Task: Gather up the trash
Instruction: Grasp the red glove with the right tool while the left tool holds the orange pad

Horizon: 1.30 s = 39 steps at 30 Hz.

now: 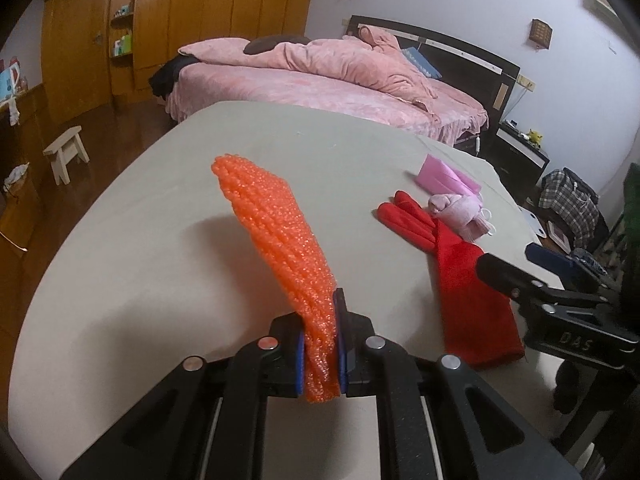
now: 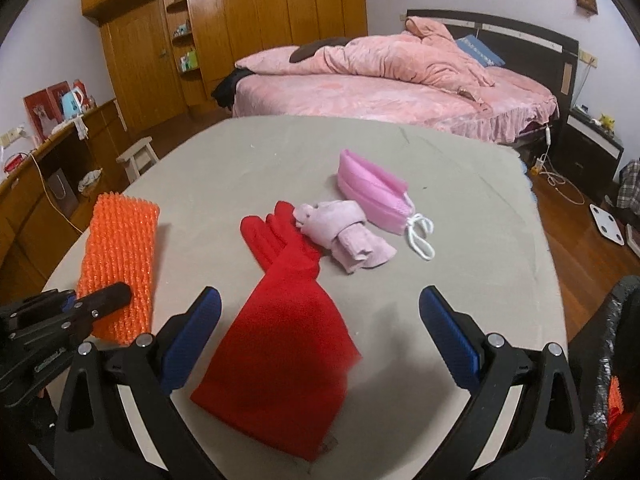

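My left gripper [image 1: 322,340] is shut on an orange foam net sleeve [image 1: 276,240], which sticks up and forward above the grey table [image 1: 140,240]. The sleeve also shows at the left of the right wrist view [image 2: 120,256], with the left gripper [image 2: 96,300] on its near end. My right gripper [image 2: 320,308] is open and empty, its blue pads either side of a red glove [image 2: 280,320] lying flat below it. The red glove [image 1: 460,272] and the right gripper [image 1: 516,268] show at the right of the left wrist view.
A rolled pale pink cloth [image 2: 344,236] and a pink face mask [image 2: 376,192] lie beyond the glove. A black bag [image 2: 612,360] with orange inside hangs at the table's right edge. A pink bed [image 2: 380,84], wooden wardrobe [image 2: 260,20] and stool [image 2: 138,158] stand behind.
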Tool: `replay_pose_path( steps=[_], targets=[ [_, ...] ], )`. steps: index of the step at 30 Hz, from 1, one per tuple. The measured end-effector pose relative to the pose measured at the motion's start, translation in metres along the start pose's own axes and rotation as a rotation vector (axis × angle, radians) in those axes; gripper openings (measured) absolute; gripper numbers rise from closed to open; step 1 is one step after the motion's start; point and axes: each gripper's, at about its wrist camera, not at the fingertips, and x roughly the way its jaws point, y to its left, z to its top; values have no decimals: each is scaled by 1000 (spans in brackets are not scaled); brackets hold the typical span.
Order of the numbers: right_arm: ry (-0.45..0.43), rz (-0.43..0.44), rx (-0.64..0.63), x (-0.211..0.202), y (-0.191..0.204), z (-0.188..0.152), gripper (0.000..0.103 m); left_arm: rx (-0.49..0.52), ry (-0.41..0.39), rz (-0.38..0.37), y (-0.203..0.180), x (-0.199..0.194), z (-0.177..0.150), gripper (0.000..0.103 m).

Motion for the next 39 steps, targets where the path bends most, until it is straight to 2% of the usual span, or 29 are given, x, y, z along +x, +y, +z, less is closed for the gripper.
replay_pose_path(
  steps=[3, 5, 7, 10, 12, 14, 16, 22, 39],
  targets=[
    [31, 4, 11, 8, 2, 0, 93, -5, 0, -1, 1, 1, 0, 12],
    [58, 6, 2, 13, 6, -1, 82, -10, 1, 2, 2, 2, -1, 12],
    [93, 1, -11, 18, 10, -3, 75, -17, 4, 5, 4, 2, -1, 12],
    [132, 44, 2, 24, 12, -6, 55, -21, 3, 5, 4, 2, -1, 12],
    [142, 48, -2, 24, 13, -6, 47, -20, 3, 8, 3, 3, -1, 12],
    [146, 77, -10, 22, 16, -7, 26, -18, 2, 9, 3, 3, -1, 12],
    [148, 97, -14, 21, 18, -7, 16, -12, -1, 13, 2, 2, -1, 12],
    [107, 169, -16, 0, 22, -2, 14, 5, -14, 24, -4, -6, 2, 12],
    [-36, 220, -48, -76, 13, 25, 14, 52, -66, 7, -36, -47, 19, 12]
  ],
)
